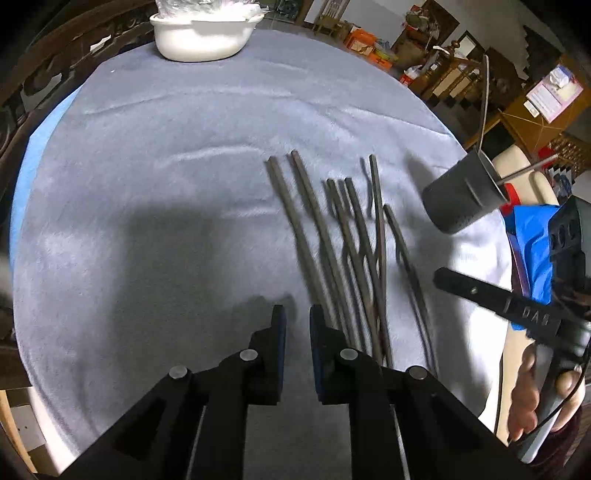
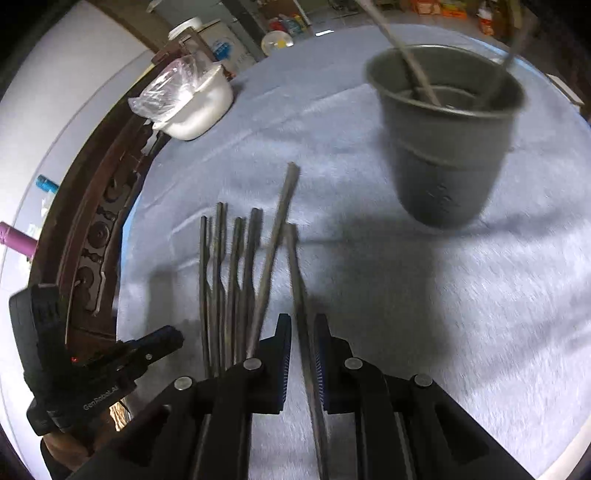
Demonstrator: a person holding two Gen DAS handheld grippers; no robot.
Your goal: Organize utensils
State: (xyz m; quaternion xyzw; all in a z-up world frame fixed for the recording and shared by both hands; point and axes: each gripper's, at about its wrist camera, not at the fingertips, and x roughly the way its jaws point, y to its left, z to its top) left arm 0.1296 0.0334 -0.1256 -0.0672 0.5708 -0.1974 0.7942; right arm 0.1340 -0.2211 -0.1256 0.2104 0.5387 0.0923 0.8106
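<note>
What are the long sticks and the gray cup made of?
The sticks look like dull gray metal, thin and stiff, though dark wood is possible. The cup looks like brushed metal, with a thin rolled rim and a soft sheen. Motion blur leaves both uncertain.

White lettering "GenRobot.AI" runs along the black body of the left tongs. On the right tongs, raised letters read roughly "DAS".

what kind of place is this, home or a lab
Most likely a lived-in home. A round table under a grey cloth has carved dark wood chairs around it. Cluttered wooden furniture stands behind. A white dish and a metal cup beside loose chopsticks point to a dining area.
</note>
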